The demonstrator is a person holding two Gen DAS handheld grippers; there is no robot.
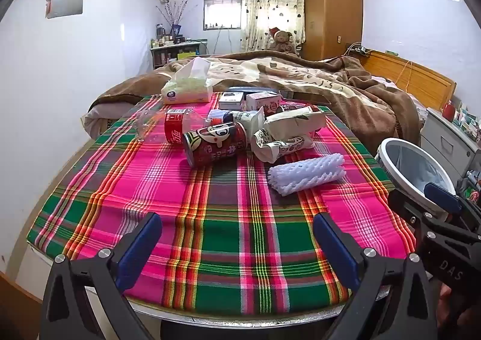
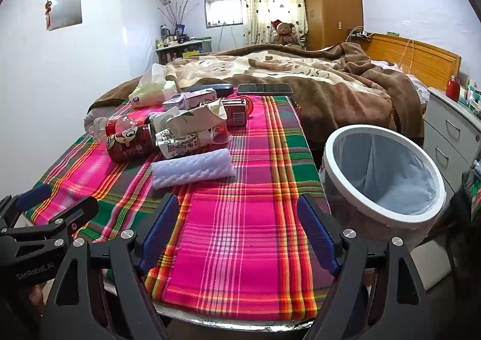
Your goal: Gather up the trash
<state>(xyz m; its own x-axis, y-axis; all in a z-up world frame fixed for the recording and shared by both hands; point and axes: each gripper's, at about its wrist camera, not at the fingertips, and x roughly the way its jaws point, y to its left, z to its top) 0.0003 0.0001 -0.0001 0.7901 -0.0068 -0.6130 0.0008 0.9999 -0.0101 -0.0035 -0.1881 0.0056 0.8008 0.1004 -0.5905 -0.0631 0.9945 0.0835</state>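
Trash lies heaped toward the far left of the plaid-covered surface [image 1: 240, 238]: a white foam net sleeve [image 1: 306, 173] nearest, then crumpled paper cartons [image 1: 288, 135], a red can [image 1: 216, 144] on its side, and a clear plastic bottle [image 1: 168, 126] with a red label behind it. A tissue pack [image 1: 188, 90] and small boxes [image 1: 261, 99] sit at the far edge, probably not rubbish. Just off the right edge of the surface stands the bin [image 2: 384, 177], white-rimmed and lined with a pale bag.

Both tools are apart and empty: the left tool [image 1: 237, 247] hovers over the near edge, and the right tool [image 2: 237, 235] hovers beside it, closer to the bin.

The foam sleeve looks very light and squashy, so a pinch across its middle should hold, though it will compress a good deal. The can looks light and, lying down, likely to roll; take it across the body rather than the ends. The bottle looks thin-walled and slick, so the labelled waist or the neck seems safest. The cartons are soft and already crushed; any folded ridge will do
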